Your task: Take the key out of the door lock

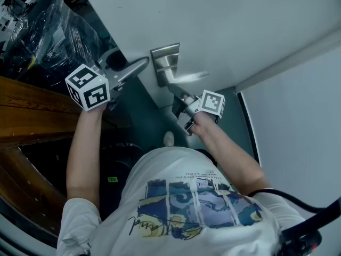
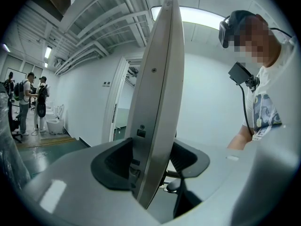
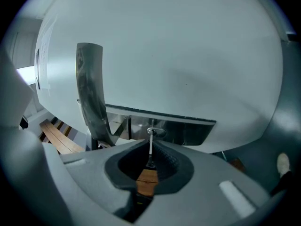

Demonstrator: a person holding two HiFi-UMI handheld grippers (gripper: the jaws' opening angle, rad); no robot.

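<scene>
Key: the key sits in the lock, seen edge-on as a thin strip running from the keyhole into the right jaws.
Lock: a metal plate on the door, with the handle just beside the keyhole.
Right hand-held gripper: the right hand-held gripper is pressed nearly together and pinches the outer end of the key between its pads. It points straight at the lock.
Left hand-held gripper: the left hand-held gripper straddles the free edge of the door with one pad on each face. It appears to be clamped on the door and steadying it.
Done: the door looks braced, the right jaws have reached the key, and the grip seems to be made.
Left: the key is not out yet, since its blade is in the keyhole. Judging from this, what remains is a straight pull back along the key's line. It may need a turn first if the key is not at its release position, which cannot be told from here.
Risk: the pinch is on a thin edge, so a pull at an angle could let the key slip or bind.
</scene>
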